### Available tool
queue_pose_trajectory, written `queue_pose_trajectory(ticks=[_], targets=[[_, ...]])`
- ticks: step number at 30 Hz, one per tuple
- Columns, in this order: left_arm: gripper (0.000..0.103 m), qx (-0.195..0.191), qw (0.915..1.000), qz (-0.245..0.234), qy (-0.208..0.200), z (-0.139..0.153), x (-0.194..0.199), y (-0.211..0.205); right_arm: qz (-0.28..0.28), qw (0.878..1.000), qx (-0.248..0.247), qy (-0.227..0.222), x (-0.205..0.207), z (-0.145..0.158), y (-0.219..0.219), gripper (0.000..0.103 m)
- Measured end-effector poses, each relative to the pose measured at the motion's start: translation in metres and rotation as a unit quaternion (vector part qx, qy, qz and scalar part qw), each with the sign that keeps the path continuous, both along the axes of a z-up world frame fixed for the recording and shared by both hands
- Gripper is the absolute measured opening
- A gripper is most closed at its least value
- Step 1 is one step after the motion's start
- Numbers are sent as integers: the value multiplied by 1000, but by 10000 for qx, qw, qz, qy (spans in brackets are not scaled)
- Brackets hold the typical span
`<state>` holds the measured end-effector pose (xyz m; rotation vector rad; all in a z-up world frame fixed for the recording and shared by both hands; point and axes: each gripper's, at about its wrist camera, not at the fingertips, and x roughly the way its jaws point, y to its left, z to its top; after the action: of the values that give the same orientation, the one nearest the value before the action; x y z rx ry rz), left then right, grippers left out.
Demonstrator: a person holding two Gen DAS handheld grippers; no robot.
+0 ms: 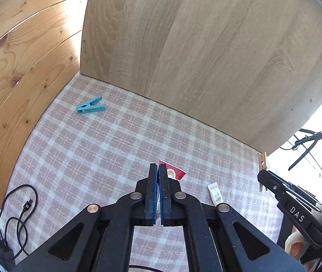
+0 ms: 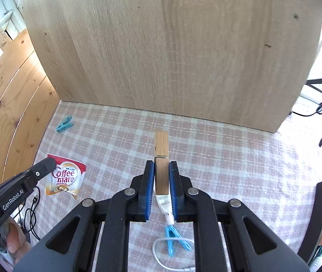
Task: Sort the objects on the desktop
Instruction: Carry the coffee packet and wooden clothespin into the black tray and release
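Observation:
My left gripper (image 1: 158, 170) is shut, and the edge of a red and white Coffee mate sachet (image 1: 174, 172) sits between its blue pads. In the right wrist view its tip (image 2: 47, 164) meets the top left corner of the sachet (image 2: 66, 176). My right gripper (image 2: 161, 163) is shut on a wooden clothespin (image 2: 161, 145), which sticks out forward above the checked tablecloth (image 2: 217, 163). The left wrist view shows that gripper (image 1: 262, 176) at the right with the wooden clothespin (image 1: 262, 159) upright in it.
A blue clothespin (image 1: 90, 108) lies near the back left corner. A small white tube (image 2: 164, 201), a second blue clothespin (image 2: 174, 240) and a white cable (image 2: 161, 256) lie below my right gripper. A black cable (image 1: 18, 215) sits at left. An upright wood panel (image 1: 206, 56) closes the back.

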<state>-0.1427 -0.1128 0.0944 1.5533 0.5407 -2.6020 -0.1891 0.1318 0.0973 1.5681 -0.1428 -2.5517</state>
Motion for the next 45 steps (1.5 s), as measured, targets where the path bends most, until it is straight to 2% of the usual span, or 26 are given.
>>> queue_pose_trajectory(ticks=[1, 3, 4, 6, 7, 8, 10, 21, 28, 33, 35, 36, 37, 38, 39, 45], targets=[[1, -4, 10000, -61, 29, 5, 8, 5, -59, 10000, -13, 31, 10, 7, 11, 13], [1, -30, 9997, -208, 95, 12, -16, 52, -195, 9998, -28, 96, 28, 17, 34, 13], [1, -46, 9994, -319, 126, 11, 5, 70, -263, 9996, -26, 129, 31, 15, 40, 13], [1, -22, 9985, -527, 173, 17, 12, 96, -422, 9989, 0, 194, 47, 22, 64, 13], [1, 3, 9978, -635, 188, 29, 2, 106, -510, 9985, 11, 216, 56, 24, 76, 13], [1, 26, 9969, -759, 210, 42, 10, 125, -606, 9979, 19, 228, 65, 25, 89, 13], [1, 39, 9945, -1015, 257, 49, 20, 159, -815, 9964, 34, 241, 82, 28, 119, 13], [1, 354, 9713, -2321, 381, 75, 64, 358, -1991, 9793, 291, 236, 185, 40, 298, 13], [1, 450, 9577, -2823, 321, 78, 80, 446, -2535, 9666, 317, 205, 238, 41, 383, 13], [2, 482, 9489, -3095, 386, 84, 88, 491, -2707, 9620, 287, 203, 260, 43, 418, 13], [14, 485, 9424, -3296, 305, 82, 88, 504, -2683, 9629, 197, 221, 264, 44, 427, 15], [35, 447, 9437, -3266, 285, 83, 89, 508, -2699, 9625, 171, 193, 266, 45, 430, 26], [39, 395, 9458, -3202, 371, 84, 90, 510, -2739, 9614, 161, 186, 268, 46, 434, 34], [37, 289, 9472, -3163, 437, 86, 91, 511, -2775, 9603, 159, 235, 270, 48, 437, 47], [37, 232, 9479, -3142, 469, 87, 92, 511, -2799, 9594, 173, 300, 272, 50, 439, 50], [37, 83, 9489, -3118, 480, 87, 93, 498, -2744, 9608, 92, 383, 271, 54, 441, 50]])
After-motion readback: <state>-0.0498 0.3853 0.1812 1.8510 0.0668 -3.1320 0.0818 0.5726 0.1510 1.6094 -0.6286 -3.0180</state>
